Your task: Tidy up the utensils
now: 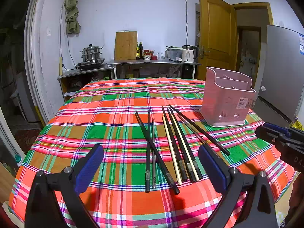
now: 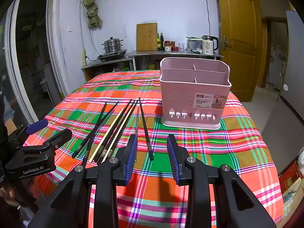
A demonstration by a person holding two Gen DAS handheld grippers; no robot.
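Both claws, left [image 1: 151, 168] and right [image 2: 152, 156], spread above chopsticks [image 1: 176, 148]; pink basket [image 2: 193, 95] empty

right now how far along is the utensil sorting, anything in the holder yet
Nothing looks done yet: the pink basket shows only bare dividers, no utensils standing in it. All the chopsticks lie loose on the plaid tablecloth, some crossing each other. In hand: nothing. The left gripper is wide open above them, and the right gripper is open around the end of one black chopstick. Every stick is left to move.
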